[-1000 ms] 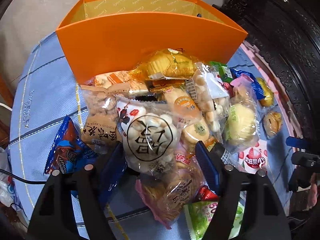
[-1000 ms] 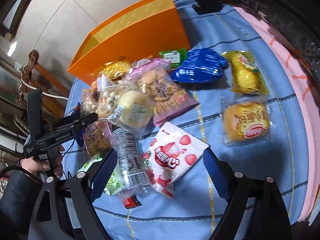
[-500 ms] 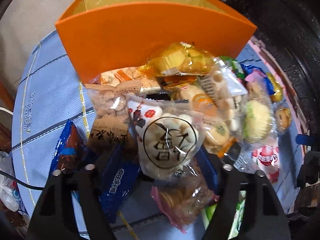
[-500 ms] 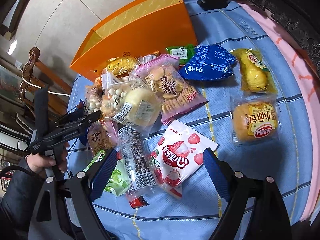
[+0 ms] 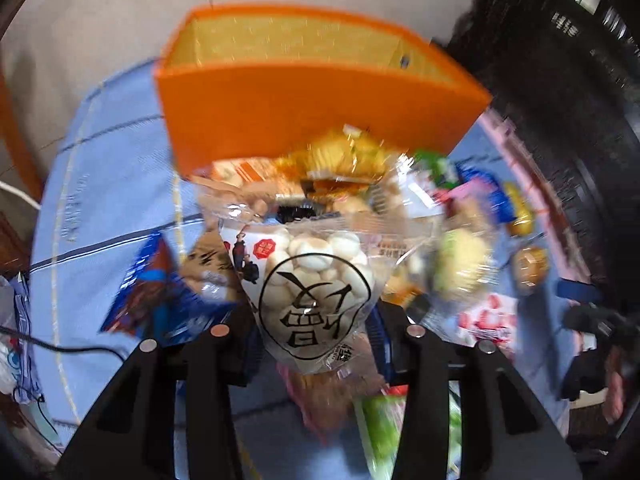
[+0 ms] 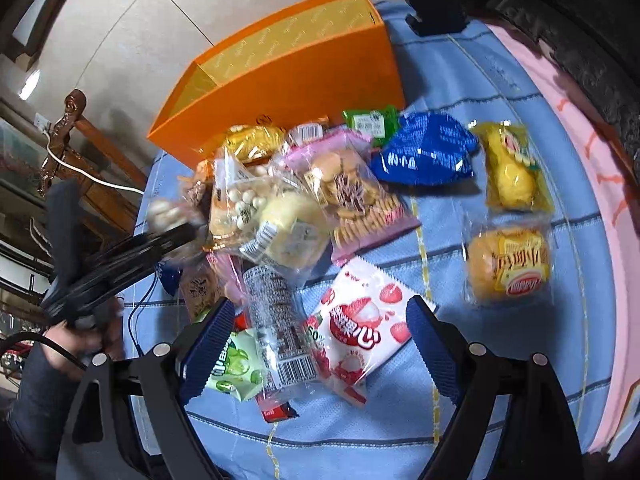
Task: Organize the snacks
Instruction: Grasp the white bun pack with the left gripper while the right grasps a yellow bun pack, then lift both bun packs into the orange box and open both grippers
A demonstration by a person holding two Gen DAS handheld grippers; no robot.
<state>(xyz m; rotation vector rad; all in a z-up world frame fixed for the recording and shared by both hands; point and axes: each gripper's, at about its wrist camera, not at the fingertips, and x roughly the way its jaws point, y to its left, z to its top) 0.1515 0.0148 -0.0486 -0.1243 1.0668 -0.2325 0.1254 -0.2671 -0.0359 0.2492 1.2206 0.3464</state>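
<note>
Orange box (image 6: 320,76), blue striped tablecloth (image 6: 500,92), dark-blue packet (image 6: 424,156), yellow packet (image 6: 512,168).

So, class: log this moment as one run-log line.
left gripper: closing on bun bag | right gripper: open, empty | orange box: empty

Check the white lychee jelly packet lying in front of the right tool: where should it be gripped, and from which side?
Grip the white lychee packet across its flat middle, coming down from above. It lies flat on the blue cloth directly between the right tool fingers, which stand open wide. Its left edge is tucked against the clear barcode packet, so the finger there may catch that one.
</note>
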